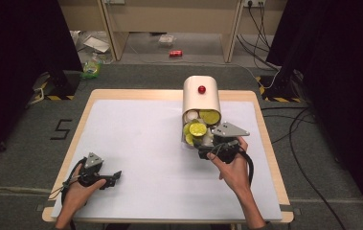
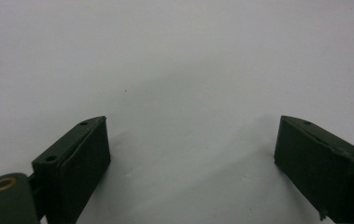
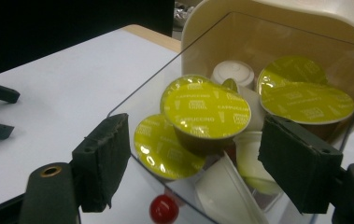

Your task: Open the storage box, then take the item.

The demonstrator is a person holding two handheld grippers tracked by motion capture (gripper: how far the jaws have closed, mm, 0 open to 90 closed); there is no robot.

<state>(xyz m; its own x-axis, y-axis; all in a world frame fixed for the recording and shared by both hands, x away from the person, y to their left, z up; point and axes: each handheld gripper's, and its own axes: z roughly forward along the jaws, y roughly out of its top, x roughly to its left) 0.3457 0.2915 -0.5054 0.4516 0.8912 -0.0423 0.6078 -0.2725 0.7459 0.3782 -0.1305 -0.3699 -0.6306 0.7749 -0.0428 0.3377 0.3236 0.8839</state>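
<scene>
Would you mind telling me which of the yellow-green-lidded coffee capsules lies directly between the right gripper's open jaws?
The capsule with its foil lid reading "Cappuccino", topmost and centred; another lidded capsule sits lower, by the left jaw, and a third deeper inside the cream dispenser.

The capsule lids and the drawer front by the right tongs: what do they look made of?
The capsule lids look like thin foil, glossy yellow-green with printed lettering and glare spots. The drawer front looks like clear rigid plastic: the capsules show through it, and its edge catches light. The red knob on it looks like shiny plastic, though painted metal is possible.
</scene>
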